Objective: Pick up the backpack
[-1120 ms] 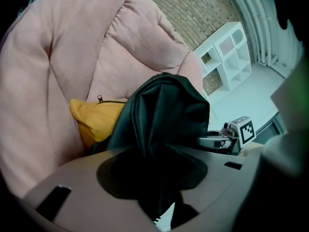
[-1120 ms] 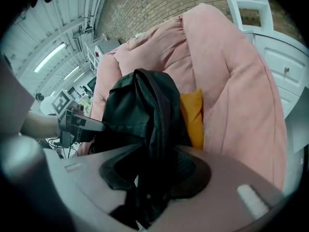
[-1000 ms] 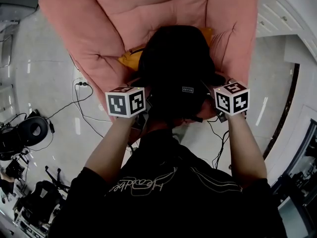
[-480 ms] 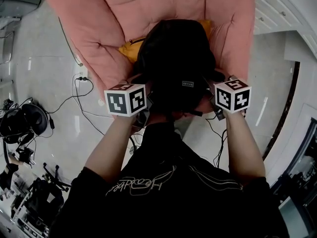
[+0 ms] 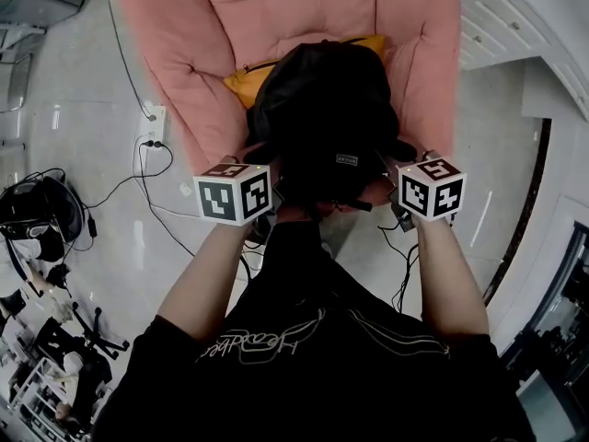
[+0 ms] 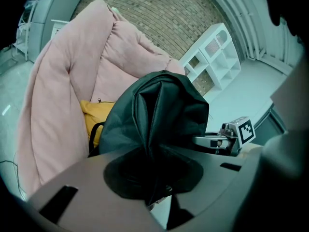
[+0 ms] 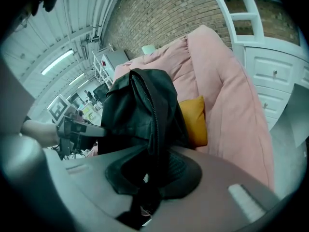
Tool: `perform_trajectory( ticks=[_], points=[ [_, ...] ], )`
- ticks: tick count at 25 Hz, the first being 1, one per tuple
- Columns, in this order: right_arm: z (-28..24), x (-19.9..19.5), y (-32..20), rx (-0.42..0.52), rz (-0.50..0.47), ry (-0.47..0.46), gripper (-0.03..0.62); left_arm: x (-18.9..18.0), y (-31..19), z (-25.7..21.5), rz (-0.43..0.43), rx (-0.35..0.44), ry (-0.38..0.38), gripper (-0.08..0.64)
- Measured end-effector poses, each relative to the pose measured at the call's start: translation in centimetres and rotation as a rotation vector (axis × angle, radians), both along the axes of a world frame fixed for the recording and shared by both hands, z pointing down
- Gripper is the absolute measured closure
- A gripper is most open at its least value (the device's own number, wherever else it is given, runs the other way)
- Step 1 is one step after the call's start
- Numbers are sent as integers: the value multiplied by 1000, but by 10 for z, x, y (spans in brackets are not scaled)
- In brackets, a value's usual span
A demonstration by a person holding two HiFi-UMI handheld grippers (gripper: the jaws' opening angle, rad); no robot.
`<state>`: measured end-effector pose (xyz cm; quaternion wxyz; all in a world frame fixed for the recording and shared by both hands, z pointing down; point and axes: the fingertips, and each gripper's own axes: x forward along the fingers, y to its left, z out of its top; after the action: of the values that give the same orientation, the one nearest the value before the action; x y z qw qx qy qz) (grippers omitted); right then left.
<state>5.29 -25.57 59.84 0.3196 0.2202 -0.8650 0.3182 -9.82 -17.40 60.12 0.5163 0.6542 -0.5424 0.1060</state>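
Observation:
A black backpack [image 5: 322, 118] with yellow lining hangs between both grippers in front of a pink cushioned armchair [image 5: 276, 17]. My left gripper [image 5: 267, 212] pinches the bag's left side, its jaws still closing on a fold of black fabric [image 6: 154, 129]. My right gripper [image 5: 396, 201] grips the bag's right side, its jaws likewise closing on the fabric by the zipper [image 7: 154, 124]. The yellow part [image 6: 94, 117] of the bag rests against the chair's seat. In each gripper view the other gripper [image 6: 231, 134] [image 7: 72, 124] shows beyond the bag.
Cables and a power strip [image 5: 152, 127] lie on the pale floor left of the chair. Dark equipment [image 5: 37, 219] sits at the far left. White cabinets [image 5: 515, 17] stand at the right, and a white shelf unit [image 6: 212, 57] by a brick wall.
Both grippers have pulled up and back towards me with the backpack in them; the bag has risen off the chair seat and more of the yellow part shows.

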Motion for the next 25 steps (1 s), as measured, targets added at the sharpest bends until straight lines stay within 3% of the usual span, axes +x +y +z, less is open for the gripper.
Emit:
perform_trajectory(
  ticks=[16, 25],
  points=[
    [-72, 30, 49, 107, 31, -110, 543, 30, 51, -68, -19, 103, -50, 489],
    [-125, 62, 97, 147, 2, -163, 545, 63, 101, -121, -15, 159, -64, 492]
  ],
)
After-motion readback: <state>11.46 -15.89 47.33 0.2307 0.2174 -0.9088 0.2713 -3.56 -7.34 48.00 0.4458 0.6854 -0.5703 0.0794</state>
